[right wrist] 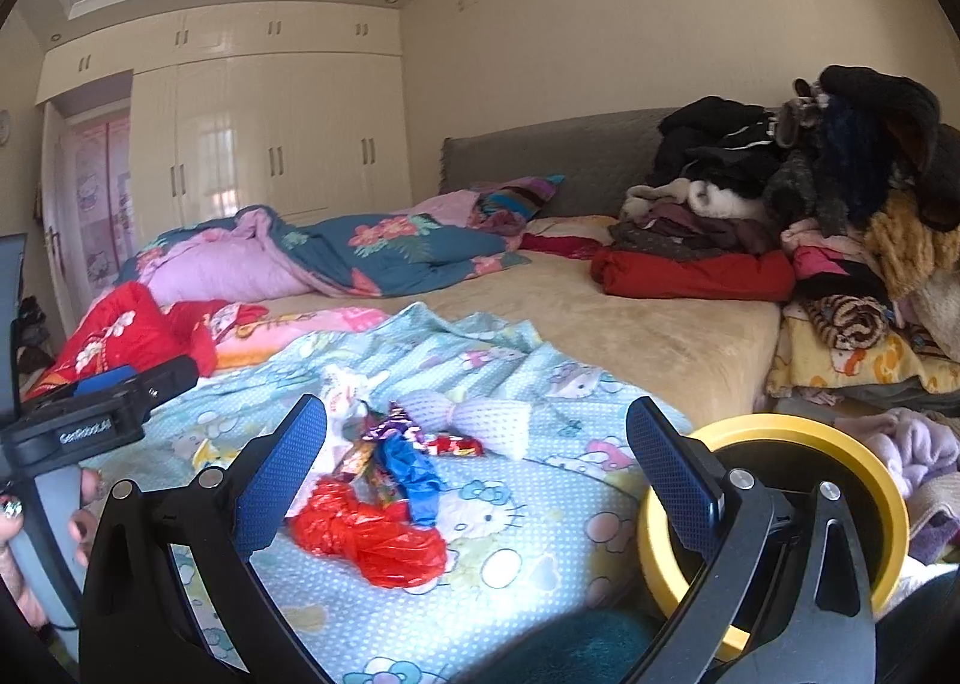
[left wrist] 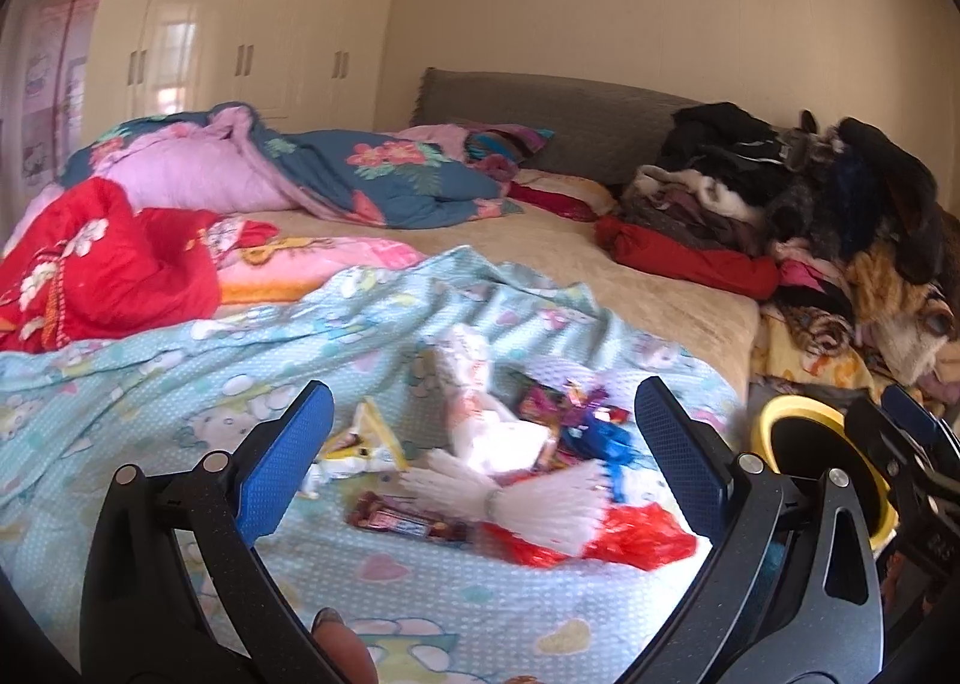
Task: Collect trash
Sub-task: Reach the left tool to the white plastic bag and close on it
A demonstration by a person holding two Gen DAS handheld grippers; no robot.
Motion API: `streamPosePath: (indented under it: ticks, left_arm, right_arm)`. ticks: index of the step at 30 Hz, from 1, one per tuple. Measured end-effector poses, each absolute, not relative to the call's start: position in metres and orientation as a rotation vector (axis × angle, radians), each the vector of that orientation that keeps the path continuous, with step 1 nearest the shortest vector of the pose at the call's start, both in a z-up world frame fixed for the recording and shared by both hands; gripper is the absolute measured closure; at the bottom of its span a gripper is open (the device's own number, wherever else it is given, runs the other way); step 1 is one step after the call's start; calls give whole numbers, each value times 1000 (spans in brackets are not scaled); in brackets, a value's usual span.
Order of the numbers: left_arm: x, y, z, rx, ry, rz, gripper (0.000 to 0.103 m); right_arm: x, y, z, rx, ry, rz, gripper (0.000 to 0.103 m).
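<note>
Hovering with jaws spread wide and empty, the left gripper [left wrist: 483, 456] frames blurred litter, perhaps sweet wrappers [left wrist: 564, 414], at lower centre on the pale blue cartoon-print sheet [left wrist: 180, 360]; the right view shows the right gripper [right wrist: 477, 462] likewise released, crumpled red plastic bag [right wrist: 372, 540] lower centre, yellow-rimmed black bin [right wrist: 774, 510] lower right

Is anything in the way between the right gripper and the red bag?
Nothing visible. The right gripper is open, and the red bag lies on the blanket just ahead, with only bare blanket between.
</note>
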State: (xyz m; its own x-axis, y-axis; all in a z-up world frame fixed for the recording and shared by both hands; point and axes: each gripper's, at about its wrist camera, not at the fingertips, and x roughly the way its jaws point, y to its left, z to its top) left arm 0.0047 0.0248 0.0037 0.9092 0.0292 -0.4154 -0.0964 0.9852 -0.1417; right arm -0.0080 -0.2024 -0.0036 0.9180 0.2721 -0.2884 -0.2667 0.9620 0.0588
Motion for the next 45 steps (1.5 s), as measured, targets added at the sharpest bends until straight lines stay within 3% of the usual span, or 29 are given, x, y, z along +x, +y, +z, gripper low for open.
streamPosePath:
  ticks: [21, 30, 35, 38, 40, 45]
  left_arm:
    - [53, 99, -7, -333, 462, 85, 11]
    - [106, 97, -30, -349, 601, 38, 11]
    - [127, 96, -50, -362, 681, 19, 24]
    - [138, 94, -62, -377, 728, 4, 32]
    - [144, 92, -68, -387, 757, -11, 32]
    - [156, 88, -83, -420, 818, -43, 40]
  right_arm:
    - [63, -129, -9, -28, 479, 480, 6]
    - [117, -136, -27, 20, 600, 501, 6]
    - [148, -144, -43, 64, 713, 509, 7]
    - [159, -145, -50, 79, 759, 519, 20]
    - [166, -144, -55, 84, 788, 527, 28]
    - [178, -136, -62, 117, 839, 559, 37]
